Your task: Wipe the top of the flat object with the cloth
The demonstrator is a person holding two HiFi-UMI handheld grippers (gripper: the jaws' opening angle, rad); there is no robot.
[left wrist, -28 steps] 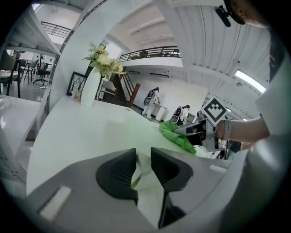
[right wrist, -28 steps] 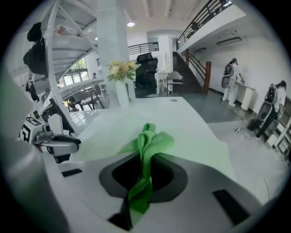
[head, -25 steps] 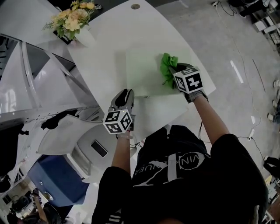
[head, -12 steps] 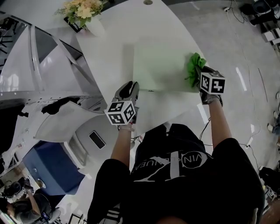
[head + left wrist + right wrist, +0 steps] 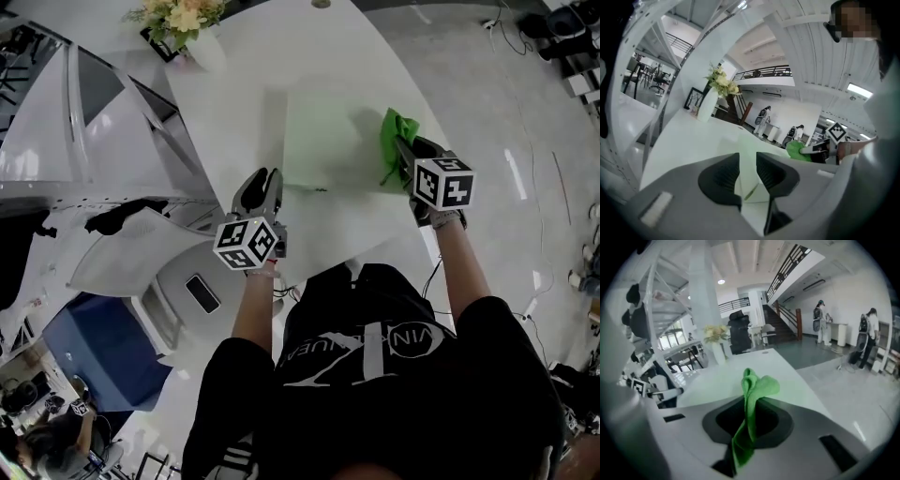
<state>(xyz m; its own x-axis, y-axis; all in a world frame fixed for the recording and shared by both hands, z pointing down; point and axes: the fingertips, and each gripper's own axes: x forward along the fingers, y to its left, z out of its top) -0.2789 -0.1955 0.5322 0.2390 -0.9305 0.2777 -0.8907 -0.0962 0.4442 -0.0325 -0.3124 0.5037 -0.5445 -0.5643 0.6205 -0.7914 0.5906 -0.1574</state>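
Cloth, bright green, sits pinched in the right hand-held gripper, whose jaws are closed on a fold of it. In the right gripper view a loose wad stands up beyond the tips and a tail hangs down toward the camera. It is over the far right part of the flat object, a thin pale green board lying on the white surface. Whether the cloth touches the board I cannot tell.

The cloth looks soft, light and limp, so it will probably flop and fold rather than push back. It seems best held as it is, by a bunched fold, with enough left free past the tips to meet the board. The flat object looks stiff, thin and light, and on so smooth a surface it may well slide under a wiping stroke. Its near left corner seems the place to steady it. The left hand-held gripper stands just beside that corner, its jaws apart by a narrow gap and just now opening further, pads pressing on nothing. The corner shows through the gap, though whether it lies between them is unclear
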